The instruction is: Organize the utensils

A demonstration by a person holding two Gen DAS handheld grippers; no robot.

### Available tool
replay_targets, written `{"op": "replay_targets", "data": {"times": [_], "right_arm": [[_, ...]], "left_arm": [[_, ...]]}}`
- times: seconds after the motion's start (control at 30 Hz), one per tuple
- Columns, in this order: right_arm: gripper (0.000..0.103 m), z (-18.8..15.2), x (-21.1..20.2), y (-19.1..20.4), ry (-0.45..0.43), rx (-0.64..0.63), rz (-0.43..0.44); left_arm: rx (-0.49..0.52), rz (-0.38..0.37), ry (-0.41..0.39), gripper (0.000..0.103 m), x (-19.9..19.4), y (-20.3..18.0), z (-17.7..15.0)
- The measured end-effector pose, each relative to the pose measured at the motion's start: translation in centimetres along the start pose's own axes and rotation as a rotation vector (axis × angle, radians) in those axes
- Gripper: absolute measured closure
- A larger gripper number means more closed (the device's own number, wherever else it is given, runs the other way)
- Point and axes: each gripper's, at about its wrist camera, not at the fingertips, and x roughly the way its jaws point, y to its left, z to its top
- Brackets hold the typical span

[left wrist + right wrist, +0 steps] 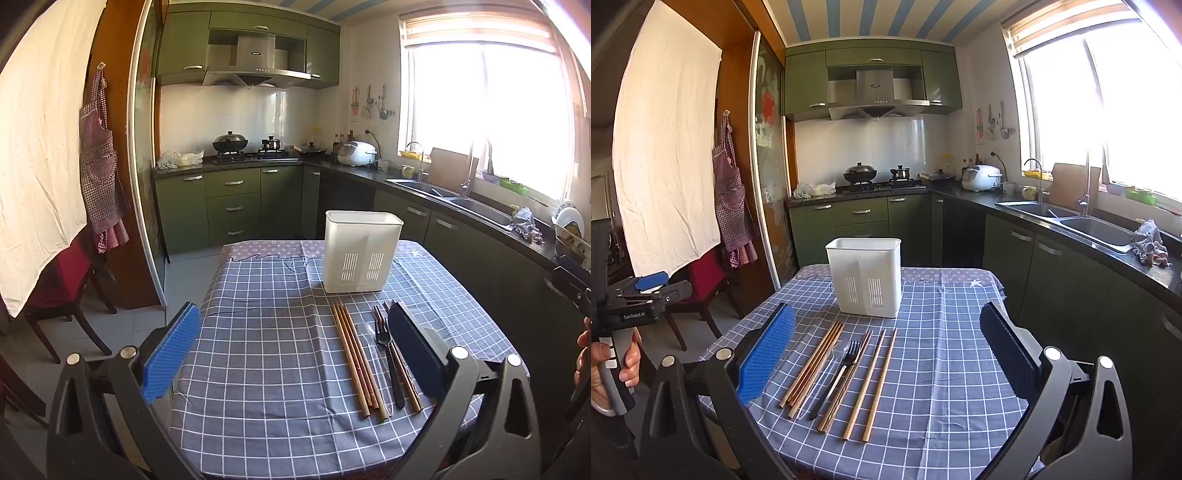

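**Pre-grasp: nothing picked yet**

Both grippers, L and R, are wide apart and empty, hovering over the table. Chopsticks and fork lie flat before the caddy. Next we'd pinch one piece, then drop it in.

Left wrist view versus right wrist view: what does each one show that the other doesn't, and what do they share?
Only the left wrist view shows a dish rack with plates on the counter at far right.

Only the right wrist view shows the person's hand holding the left gripper, and the two chopsticks lying farthest right in full.

Both show the white utensil holder standing on the checked tablecloth, with a black fork and chopsticks lying in front, all untouched.
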Motion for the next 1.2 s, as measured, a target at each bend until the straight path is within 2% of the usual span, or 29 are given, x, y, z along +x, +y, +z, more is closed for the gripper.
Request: {"op": "replay_targets", "data": {"times": [0.4,0.47,1.2], "right_arm": [[0.004,-0.3,0.1,0.1,0.001,-0.001,-0.002],[0.004,-0.4,0.1,0.2,0.004,-0.001,-0.001],[0.004,-0.9,1.4,-0.1,0.019,0.008,0.010]], "left_arm": [[-0.004,0.001,0.010,0.006,-0.8,0.5,-0.5],[0.002,0.003,0.022,0.006,0.5,0.2,-0.6],[0.003,0.004,0.039,0.006,0.7,0.0,-0.7]]}}
